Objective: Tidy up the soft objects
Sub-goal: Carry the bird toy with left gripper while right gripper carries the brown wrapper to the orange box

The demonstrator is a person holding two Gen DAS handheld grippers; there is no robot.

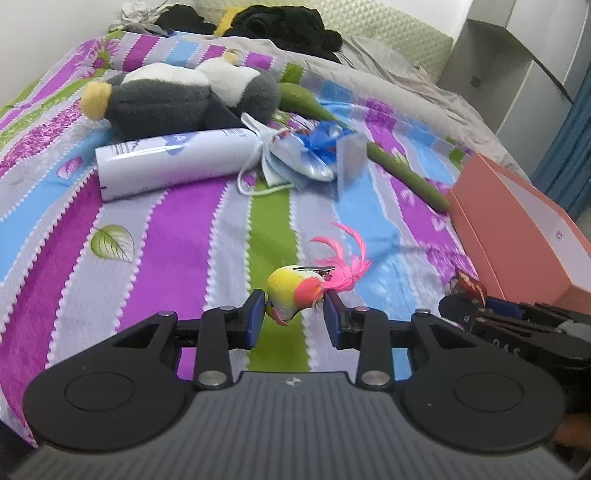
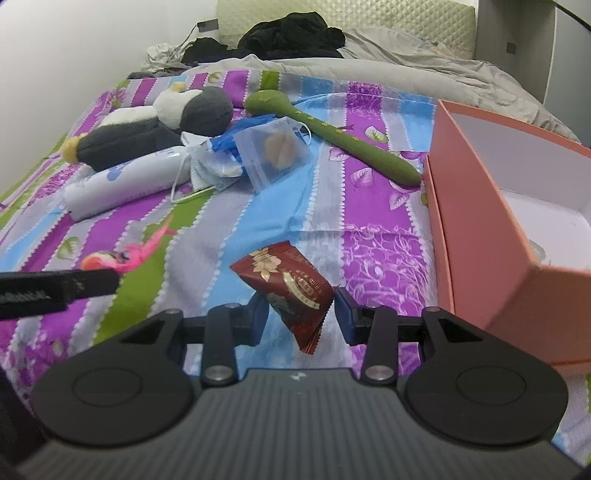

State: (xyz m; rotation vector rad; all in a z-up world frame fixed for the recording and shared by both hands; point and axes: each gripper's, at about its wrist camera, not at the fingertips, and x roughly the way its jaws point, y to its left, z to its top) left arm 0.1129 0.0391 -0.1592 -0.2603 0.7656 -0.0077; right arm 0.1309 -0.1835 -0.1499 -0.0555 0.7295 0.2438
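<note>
Two loads: left gripper (image 1: 294,316) clasping toy bird (image 1: 295,291), right gripper (image 2: 301,314) clasping red packet (image 2: 291,291), beside open pink box (image 2: 476,236).

Bed (image 2: 280,221) carries a striped floral blanket (image 1: 177,229). Quilted headboard (image 2: 388,22) stands at its far edge against a white wall (image 2: 92,44). Grey cabinet (image 1: 517,55) beside.
</note>
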